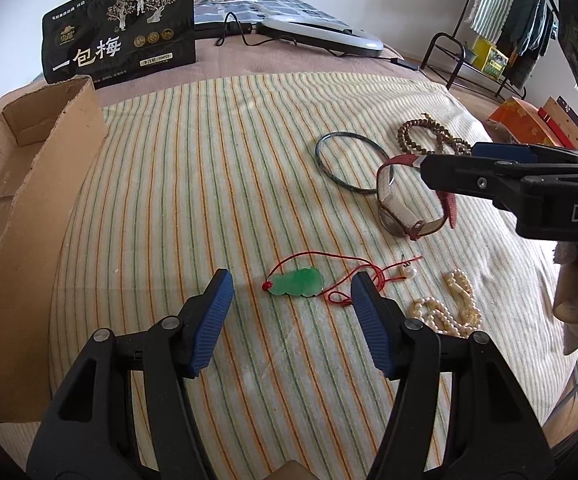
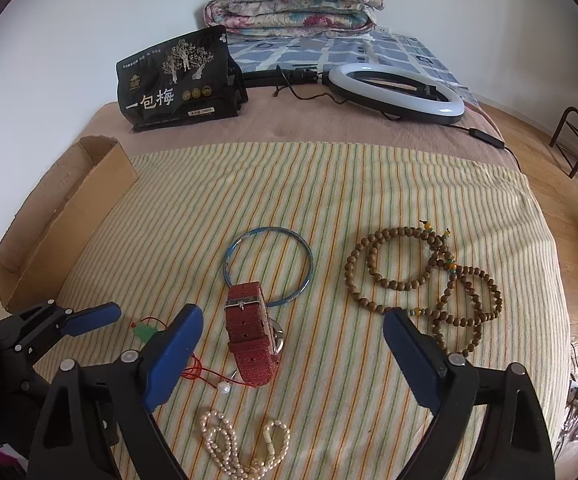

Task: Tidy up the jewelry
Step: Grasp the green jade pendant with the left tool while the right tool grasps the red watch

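Left tongs (image 1: 291,292): pads apart, nothing between them, poised over the green pendant (image 1: 297,283) on its red cord (image 1: 331,258); contact not evident. Right tongs (image 2: 293,334): spread wide, empty, framing the red-strapped watch (image 2: 251,332), which leans on the blue bangle (image 2: 269,268). All jewelry lies on the striped cloth (image 2: 329,184) spread over the bed. Wooden bead strand (image 2: 421,280) to the right of the bangle; pearl strand (image 2: 233,448) nearest the cameras; single pearl (image 2: 224,389) by the cord. Cardboard box (image 1: 21,216) at the cloth's left edge, open. Black snack bag (image 2: 177,80), ring light (image 2: 395,90) and folded quilt (image 2: 293,10) beyond.
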The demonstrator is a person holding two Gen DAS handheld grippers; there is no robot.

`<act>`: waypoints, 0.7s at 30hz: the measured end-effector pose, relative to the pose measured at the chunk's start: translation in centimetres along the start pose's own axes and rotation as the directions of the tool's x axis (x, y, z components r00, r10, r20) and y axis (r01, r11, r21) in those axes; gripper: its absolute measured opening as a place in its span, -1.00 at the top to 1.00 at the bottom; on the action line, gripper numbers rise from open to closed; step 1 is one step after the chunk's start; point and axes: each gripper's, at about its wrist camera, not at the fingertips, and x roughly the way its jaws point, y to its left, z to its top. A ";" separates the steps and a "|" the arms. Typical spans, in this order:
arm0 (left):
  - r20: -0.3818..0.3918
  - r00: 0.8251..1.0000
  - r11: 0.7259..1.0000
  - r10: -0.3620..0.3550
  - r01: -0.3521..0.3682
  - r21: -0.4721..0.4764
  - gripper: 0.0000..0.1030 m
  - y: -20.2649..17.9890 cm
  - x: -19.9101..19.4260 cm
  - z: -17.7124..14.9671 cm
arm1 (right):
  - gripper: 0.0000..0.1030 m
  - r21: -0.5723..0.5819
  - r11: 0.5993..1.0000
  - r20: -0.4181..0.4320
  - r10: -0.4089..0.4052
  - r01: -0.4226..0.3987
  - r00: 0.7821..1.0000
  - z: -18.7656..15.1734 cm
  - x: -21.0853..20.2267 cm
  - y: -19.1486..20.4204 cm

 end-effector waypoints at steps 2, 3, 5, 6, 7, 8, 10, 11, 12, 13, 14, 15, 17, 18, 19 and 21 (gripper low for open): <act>-0.007 1.000 1.000 0.007 -0.007 0.000 -0.22 0.1 0.5 -0.1 | -0.67 -0.004 1.000 -0.004 0.001 -0.001 1.000 0.0 0.1 0.1; -0.008 1.000 1.000 0.009 -0.009 0.001 -0.22 0.1 0.7 -0.1 | -0.67 -0.005 1.000 -0.005 0.001 -0.001 1.000 0.0 0.2 0.1; -0.003 1.000 1.000 0.013 -0.013 0.004 -0.22 0.1 0.7 -0.1 | -0.67 -0.008 1.000 -0.008 0.004 -0.004 1.000 0.0 0.3 0.2; -0.001 1.000 1.000 0.013 -0.013 0.005 -0.22 0.0 0.7 -0.1 | -0.67 -0.011 1.000 -0.009 0.005 -0.005 1.000 0.0 0.4 0.3; 0.000 1.000 1.000 0.013 -0.013 0.004 -0.22 0.0 0.8 0.0 | -0.67 -0.015 1.000 -0.010 0.003 -0.003 1.000 0.0 0.4 0.3; 0.002 1.000 1.000 0.013 -0.013 0.002 -0.22 0.1 0.8 0.0 | -0.67 -0.019 1.000 -0.011 0.001 -0.001 1.000 0.0 0.5 0.4; 0.002 1.000 1.000 0.017 -0.017 0.006 -0.22 0.1 1.0 0.0 | -0.67 -0.023 1.000 -0.016 0.000 -0.001 1.000 -0.1 0.7 0.5; 0.003 1.000 1.000 0.022 -0.022 0.011 -0.22 0.0 1.0 0.0 | -0.64 -0.025 1.000 -0.020 0.001 -0.001 1.000 -0.1 0.8 0.5; 0.005 1.000 1.000 0.027 -0.027 0.016 -0.22 0.0 1.1 0.0 | -0.60 -0.028 1.000 -0.024 0.001 -0.002 1.000 -0.2 0.9 0.6; 0.007 0.999 0.999 0.031 -0.031 0.020 -0.21 0.0 1.1 0.0 | -0.58 -0.032 0.999 -0.028 0.001 -0.002 1.000 -0.2 1.0 0.6; 0.009 0.999 0.999 0.043 -0.043 0.026 -0.12 0.0 1.2 -0.1 | -0.55 -0.036 0.999 -0.031 0.000 -0.001 1.000 -0.2 1.1 0.7; 0.012 0.998 0.998 0.057 -0.057 0.030 -0.07 -0.1 1.3 -0.1 | -0.52 -0.041 0.999 -0.033 -0.003 0.001 0.999 -0.2 1.2 0.8; 0.015 0.998 0.997 0.064 -0.064 0.032 0.03 0.0 1.3 -0.1 | -0.49 -0.049 0.999 -0.037 -0.010 0.008 0.999 -0.3 1.3 0.9; 0.016 0.998 0.997 0.066 -0.066 0.031 0.07 0.1 1.3 -0.1 | -0.44 -0.050 0.999 -0.039 -0.010 0.008 0.999 -0.3 1.4 0.9; 0.017 0.997 0.997 0.070 -0.070 0.030 0.14 0.1 1.3 -0.1 | -0.41 -0.050 0.999 -0.043 -0.011 0.009 0.999 -0.2 1.5 0.9; 0.022 0.997 0.997 0.076 -0.077 0.031 0.25 0.2 1.3 -0.1 | -0.26 -0.050 0.999 -0.051 -0.011 0.008 0.999 -0.2 1.7 0.9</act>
